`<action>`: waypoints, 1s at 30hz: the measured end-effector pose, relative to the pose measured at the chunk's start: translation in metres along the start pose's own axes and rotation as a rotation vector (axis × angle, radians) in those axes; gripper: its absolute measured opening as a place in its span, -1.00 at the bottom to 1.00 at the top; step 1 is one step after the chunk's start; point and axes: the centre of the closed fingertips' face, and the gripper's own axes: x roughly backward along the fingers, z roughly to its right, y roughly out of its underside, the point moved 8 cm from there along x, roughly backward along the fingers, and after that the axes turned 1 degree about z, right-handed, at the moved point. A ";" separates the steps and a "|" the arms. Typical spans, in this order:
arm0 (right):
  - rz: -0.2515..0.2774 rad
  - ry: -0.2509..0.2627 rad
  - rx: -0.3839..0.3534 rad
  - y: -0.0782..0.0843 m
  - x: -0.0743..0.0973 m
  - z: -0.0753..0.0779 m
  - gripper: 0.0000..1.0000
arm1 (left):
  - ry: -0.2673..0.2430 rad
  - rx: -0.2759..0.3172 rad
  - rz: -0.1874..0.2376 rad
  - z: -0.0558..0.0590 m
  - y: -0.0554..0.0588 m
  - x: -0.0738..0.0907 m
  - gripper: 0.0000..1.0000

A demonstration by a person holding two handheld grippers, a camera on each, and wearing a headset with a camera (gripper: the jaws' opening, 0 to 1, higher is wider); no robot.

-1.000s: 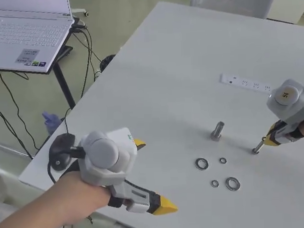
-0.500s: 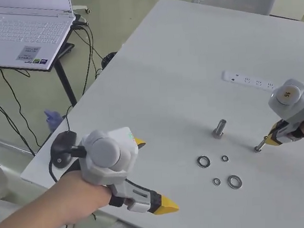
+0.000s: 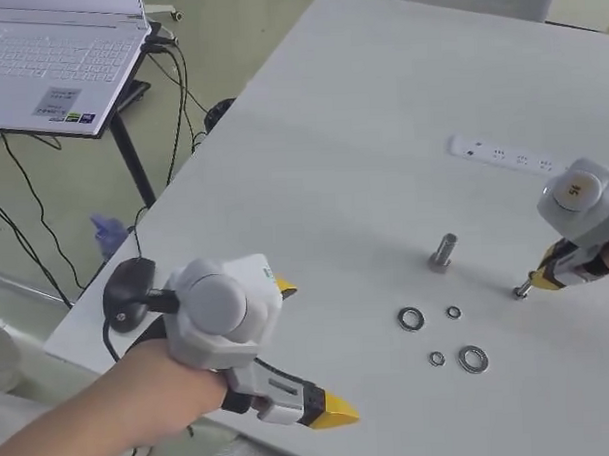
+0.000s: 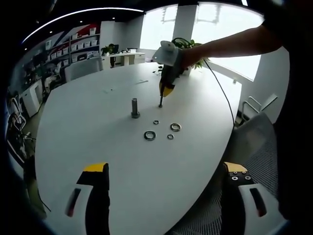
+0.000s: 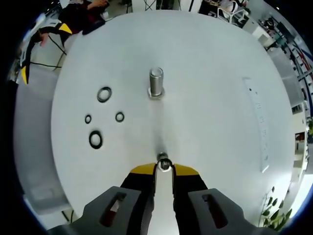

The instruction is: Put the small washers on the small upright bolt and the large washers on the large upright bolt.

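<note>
The right gripper [image 5: 164, 170] is pinching the small bolt [image 5: 164, 163] upright on the table [image 5: 210, 73], the large bolt [image 5: 156, 82] standing apart at 12 o'clock. Large washers [image 5: 103, 94] and small washers [image 5: 119, 116] are lying loose at 10 o'clock, while the left gripper [image 4: 165, 169] is hovering, jaws spread wide

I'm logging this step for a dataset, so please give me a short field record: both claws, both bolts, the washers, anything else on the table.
left claw: open, holding nothing, near the edge of the white table
right claw: shut on the small steel bolt, which stands on the table
large upright steel bolt: standing free, no washer on it
large steel washers: two, lying flat, loose
small steel washers: two, lying flat among the large ones
white power strip: on the table beyond the bolts
</note>
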 end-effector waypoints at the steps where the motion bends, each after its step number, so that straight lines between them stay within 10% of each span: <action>1: 0.000 0.000 0.002 0.000 -0.001 0.000 -0.73 | 0.001 0.000 -0.001 0.000 0.000 0.000 0.90; 30: -0.034 -0.019 0.027 0.009 -0.037 -0.005 -0.73 | 0.010 0.018 -0.028 -0.002 0.008 -0.001 0.81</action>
